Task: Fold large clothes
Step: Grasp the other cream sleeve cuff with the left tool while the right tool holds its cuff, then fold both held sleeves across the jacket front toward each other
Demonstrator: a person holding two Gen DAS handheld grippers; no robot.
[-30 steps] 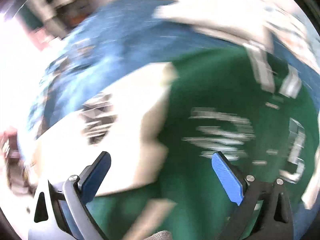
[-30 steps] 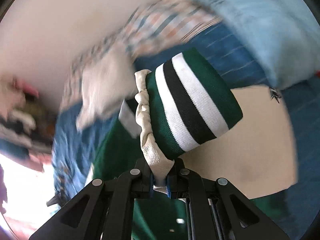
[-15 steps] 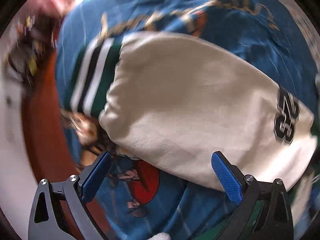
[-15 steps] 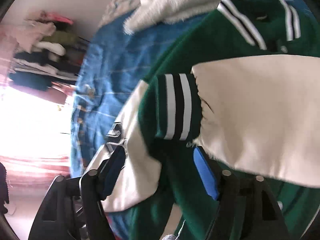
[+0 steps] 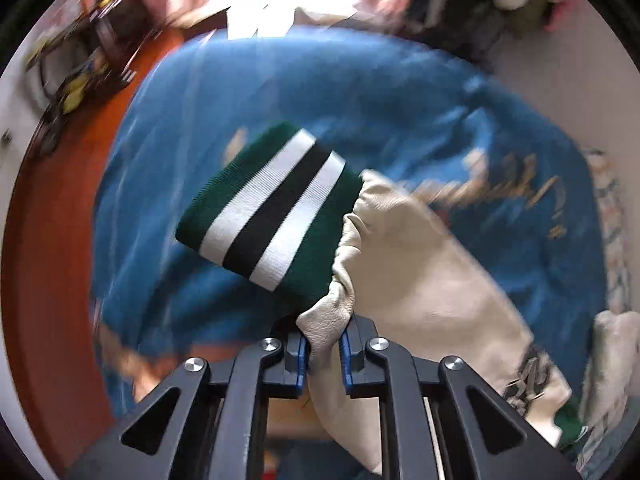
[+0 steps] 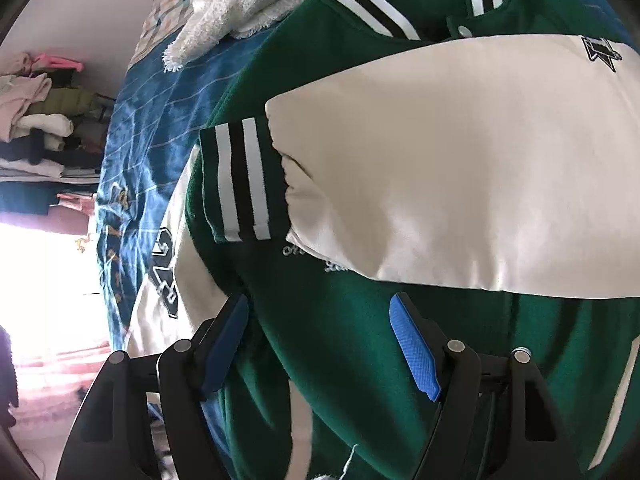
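— What are your fingers doing right now?

— My left gripper (image 5: 323,354) is pinching the cream leather sleeve (image 5: 420,280) just behind its green knit cuff with white and black stripes (image 5: 272,208), pads pressed tight on the gathered leather. My right gripper (image 6: 320,344) is standing wide with nothing between its blue pads (image 6: 414,356), hovering over the green body of the varsity jacket (image 6: 360,360).

— Where is the jacket lying, and what room are you getting?

— It is lying spread on the blue printed bedspread (image 6: 160,128). The other cream sleeve (image 6: 460,168) is folded across the chest, its striped cuff (image 6: 240,180) ending near the jacket's side edge. Open bedspread is showing beyond that edge. A white fluffy towel (image 6: 240,4) is sitting up by the striped collar (image 6: 368,4), touching it or just beside it. From my left camera the bed's edge is dropping to an orange-brown floor (image 5: 52,260), and the lifted cuff is hanging free above the spread.

— What is differing from a second ago?

— Then my right fingers were clamping a cuff and my left were spread wide over the jacket. Now the roles are swapped: left gripping, right let go.
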